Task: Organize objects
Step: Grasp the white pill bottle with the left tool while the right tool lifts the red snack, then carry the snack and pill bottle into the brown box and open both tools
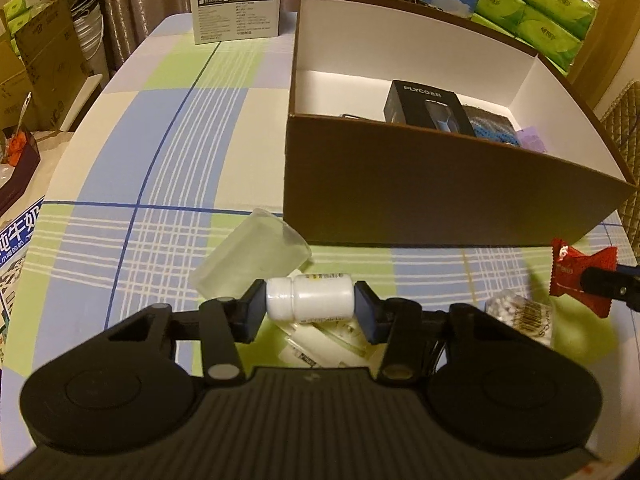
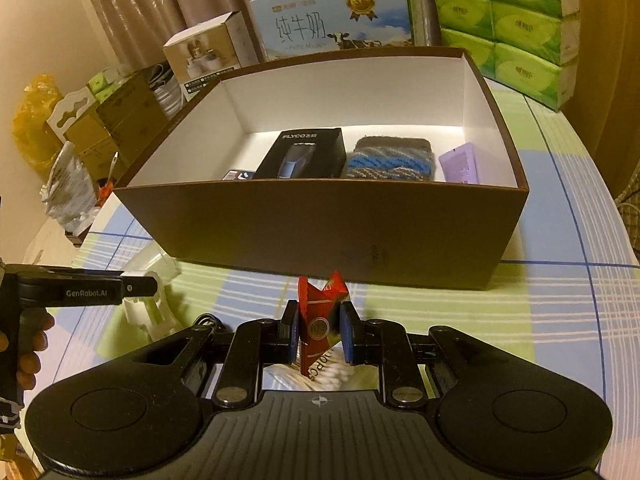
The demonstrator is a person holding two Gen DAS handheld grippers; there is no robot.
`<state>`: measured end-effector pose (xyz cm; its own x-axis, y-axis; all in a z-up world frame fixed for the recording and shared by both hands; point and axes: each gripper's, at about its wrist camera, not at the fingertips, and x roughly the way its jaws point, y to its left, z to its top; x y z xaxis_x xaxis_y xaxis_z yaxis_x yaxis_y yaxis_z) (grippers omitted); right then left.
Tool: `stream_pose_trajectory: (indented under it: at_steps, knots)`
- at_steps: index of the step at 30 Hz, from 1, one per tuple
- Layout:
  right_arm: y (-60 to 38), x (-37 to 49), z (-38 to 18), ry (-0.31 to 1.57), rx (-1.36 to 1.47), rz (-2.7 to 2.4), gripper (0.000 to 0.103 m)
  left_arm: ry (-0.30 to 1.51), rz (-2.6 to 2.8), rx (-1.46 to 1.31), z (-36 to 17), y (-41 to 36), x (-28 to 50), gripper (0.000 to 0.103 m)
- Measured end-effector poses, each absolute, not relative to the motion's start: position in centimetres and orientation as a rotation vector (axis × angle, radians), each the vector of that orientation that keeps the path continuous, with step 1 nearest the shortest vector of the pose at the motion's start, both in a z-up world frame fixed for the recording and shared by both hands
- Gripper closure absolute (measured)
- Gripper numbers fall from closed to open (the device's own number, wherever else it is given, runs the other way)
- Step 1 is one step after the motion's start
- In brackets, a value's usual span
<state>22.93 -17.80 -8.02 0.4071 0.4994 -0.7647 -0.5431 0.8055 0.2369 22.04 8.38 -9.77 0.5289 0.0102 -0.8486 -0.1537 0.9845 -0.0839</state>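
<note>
Lift both loads above the near wall of the brown box [image 2: 320, 224] before going forward, then drop them on its bare white floor. The left gripper [image 1: 310, 300] clamps a white bottle [image 1: 310, 298] sideways, low above the table; the right gripper [image 2: 319, 330] pinches a red packet [image 2: 318, 320], level, facing the box

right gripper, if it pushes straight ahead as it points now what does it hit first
Probably the near brown wall of the box. The right gripper, shut on the red packet, points at it from below the rim, though depth is unclear.
</note>
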Motion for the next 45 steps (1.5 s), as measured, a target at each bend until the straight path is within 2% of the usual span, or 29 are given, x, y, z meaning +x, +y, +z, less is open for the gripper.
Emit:
stream_pose_trajectory:
  at_steps: [13, 28, 36, 45]
  knots:
    - [-17.3, 22.0, -6.4, 0.917, -0.052, 0.699, 0.085, 0.985, 0.076, -0.123, -7.2, 8.0, 21.0, 0.062]
    - [-17.8, 20.9, -0.1, 0.749, -0.027, 0.774, 0.085, 0.859, 0.049, -0.129, -0.7, 7.1, 20.6, 0.062]
    - [-17.9, 23.5, 2.1, 0.654, -0.039, 0.76, 0.085, 0.817, 0.024, -0.082, 0.9, 5.7, 24.0, 0.062]
    - [-16.5, 29.0, 0.6, 0.675, -0.069, 0.727, 0.085, 0.845, 0.011, -0.039, -0.2, 5.1, 30.8, 0.062]
